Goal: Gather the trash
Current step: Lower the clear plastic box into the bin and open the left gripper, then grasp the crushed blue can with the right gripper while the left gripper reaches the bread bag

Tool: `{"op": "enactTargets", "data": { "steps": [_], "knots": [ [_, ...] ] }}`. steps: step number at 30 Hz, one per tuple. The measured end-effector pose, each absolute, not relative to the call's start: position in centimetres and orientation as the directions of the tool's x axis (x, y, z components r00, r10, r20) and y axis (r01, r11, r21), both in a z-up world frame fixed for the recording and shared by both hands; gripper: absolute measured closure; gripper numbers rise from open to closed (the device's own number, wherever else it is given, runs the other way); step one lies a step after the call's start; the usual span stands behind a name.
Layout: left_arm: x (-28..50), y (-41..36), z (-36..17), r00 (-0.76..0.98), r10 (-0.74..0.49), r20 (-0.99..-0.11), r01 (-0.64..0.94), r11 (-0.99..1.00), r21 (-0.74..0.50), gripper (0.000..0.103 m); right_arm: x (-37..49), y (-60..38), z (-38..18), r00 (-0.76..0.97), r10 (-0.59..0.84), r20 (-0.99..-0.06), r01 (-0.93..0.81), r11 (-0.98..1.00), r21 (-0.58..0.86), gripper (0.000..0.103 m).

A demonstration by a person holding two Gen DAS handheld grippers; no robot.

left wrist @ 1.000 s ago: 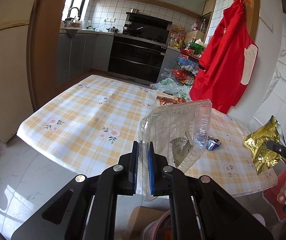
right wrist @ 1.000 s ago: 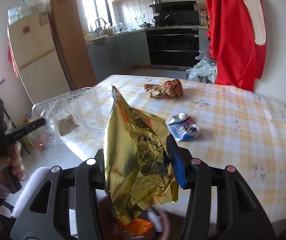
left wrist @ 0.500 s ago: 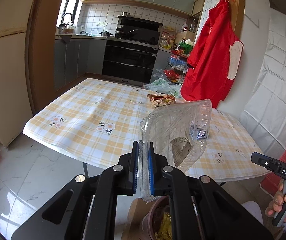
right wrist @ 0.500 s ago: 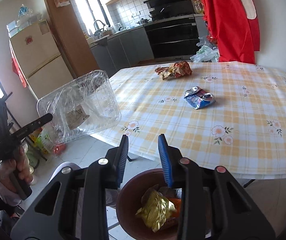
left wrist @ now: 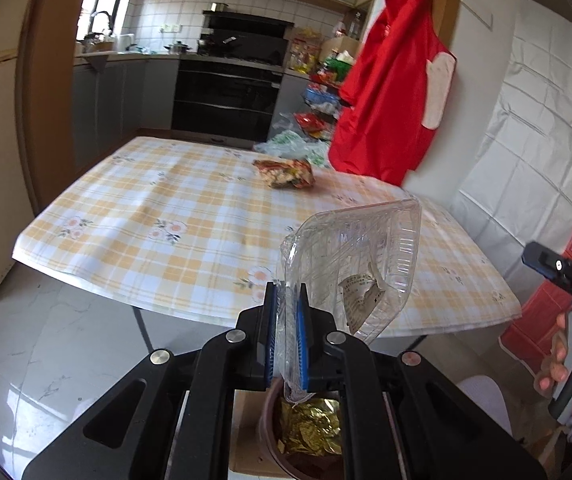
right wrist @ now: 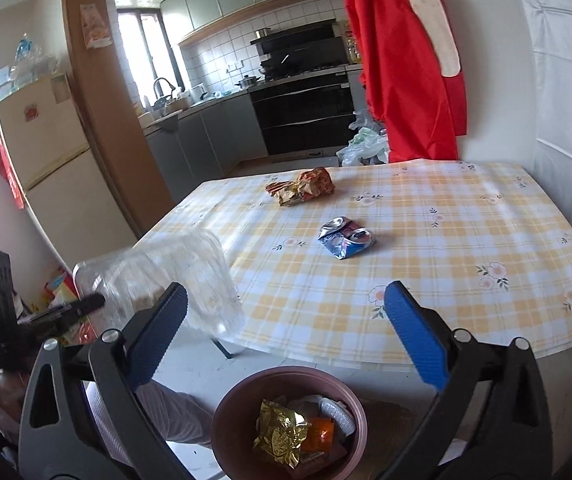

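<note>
My left gripper is shut on the edge of a clear plastic clamshell box and holds it above the brown trash bin; the box also shows in the right wrist view. My right gripper is wide open and empty above the bin. A gold foil wrapper lies in the bin. A crushed blue can and a crumpled orange snack bag lie on the checked table.
A red apron hangs on the wall behind the table. Plastic bags lie on the floor beyond it. A fridge and kitchen counters stand at the left. A cardboard box sits under the bin.
My right gripper let the gold wrapper fall into the bin and then opened wide. My left gripper brought the clear box closer over the bin.
</note>
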State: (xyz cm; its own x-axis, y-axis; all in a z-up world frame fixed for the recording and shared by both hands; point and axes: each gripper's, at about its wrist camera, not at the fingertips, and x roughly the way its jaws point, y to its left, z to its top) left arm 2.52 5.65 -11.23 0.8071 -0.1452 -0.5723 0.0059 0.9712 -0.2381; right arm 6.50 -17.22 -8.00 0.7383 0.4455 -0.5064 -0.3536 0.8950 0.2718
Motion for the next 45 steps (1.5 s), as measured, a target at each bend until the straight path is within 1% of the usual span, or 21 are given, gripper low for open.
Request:
{"op": "enactTargets", "data": {
  "steps": [4,9,13,19,22,25,28,29,31,32,33,34,36,38,42,45],
  "knots": [
    [3.1,3.9,-12.2,0.772,-0.182,-0.610,0.052,0.973,-0.225,0.093,6.5,-17.5,-8.3,0.743,0.432,-0.511,-0.347,0.902,0.257,0.006],
    [3.5,2.3,-13.3,0.730,-0.225,-0.645,0.100,0.969,-0.224,0.093,7.1,-18.1,-9.3,0.731,0.436,-0.524,-0.331,0.899,0.286,0.006],
    [4.0,1.2,-13.8,0.708,-0.228,-0.669,0.120,0.972,-0.204,0.093,7.4,-18.8,-9.8,0.730,0.434,-0.528,-0.317,0.899,0.302,0.006],
    [4.3,0.5,-14.0,0.702,-0.220,-0.677,0.124,0.974,-0.188,0.093,7.8,-19.6,-10.4,0.725,0.432,-0.536,-0.293,0.898,0.328,0.006],
    [4.3,0.2,-14.3,0.693,-0.240,-0.680,0.140,0.970,-0.199,0.092,7.9,-19.7,-10.6,0.723,0.431,-0.540,-0.286,0.898,0.334,0.006],
    [4.2,-0.3,-14.6,0.685,-0.282,-0.672,0.178,0.959,-0.220,0.087,7.9,-19.6,-10.8,0.718,0.433,-0.545,-0.286,0.897,0.337,0.006],
    [4.2,-0.8,-15.0,0.664,-0.330,-0.671,0.216,0.944,-0.250,0.081,7.9,-19.3,-11.0,0.713,0.436,-0.548,-0.291,0.896,0.335,0.006],
    [4.2,-0.8,-15.1,0.654,-0.355,-0.668,0.232,0.935,-0.269,0.077,7.9,-19.2,-11.0,0.712,0.437,-0.550,-0.292,0.896,0.334,0.006],
    [4.1,-0.8,-15.0,0.663,-0.372,-0.650,0.242,0.928,-0.284,0.066,7.9,-19.0,-11.0,0.710,0.438,-0.552,-0.295,0.896,0.332,0.006],
    [4.0,-0.7,-14.9,0.670,-0.374,-0.641,0.242,0.927,-0.288,0.055,7.9,-19.0,-11.0,0.708,0.438,-0.553,-0.295,0.896,0.332,0.006],
    [3.9,-0.4,-14.6,0.682,-0.378,-0.626,0.240,0.924,-0.297,0.048,7.9,-19.0,-11.0,0.707,0.438,-0.555,-0.295,0.896,0.332,0.006],
    [3.8,-0.2,-14.5,0.691,-0.382,-0.613,0.236,0.922,-0.308,0.046,7.9,-18.9,-11.1,0.705,0.439,-0.558,-0.296,0.896,0.331,0.006],
    [3.7,0.4,-14.1,0.709,-0.377,-0.596,0.220,0.921,-0.321,0.037,8.0,-18.9,-11.2,0.702,0.439,-0.560,-0.296,0.896,0.331,0.006],
    [3.6,0.9,-13.8,0.726,-0.357,-0.587,0.199,0.927,-0.318,0.031,8.0,-18.8,-11.4,0.699,0.439,-0.564,-0.296,0.896,0.331,0.006],
    [3.7,2.2,-13.5,0.756,-0.308,-0.578,0.149,0.940,-0.305,0.022,8.1,-18.7,-11.7,0.696,0.437,-0.571,-0.293,0.897,0.330,0.006],
    [3.8,3.1,-13.5,0.765,-0.281,-0.579,0.115,0.945,-0.307,0.019,8.2,-18.7,-11.9,0.692,0.435,-0.576,-0.290,0.898,0.330,0.006]
  ]
}}
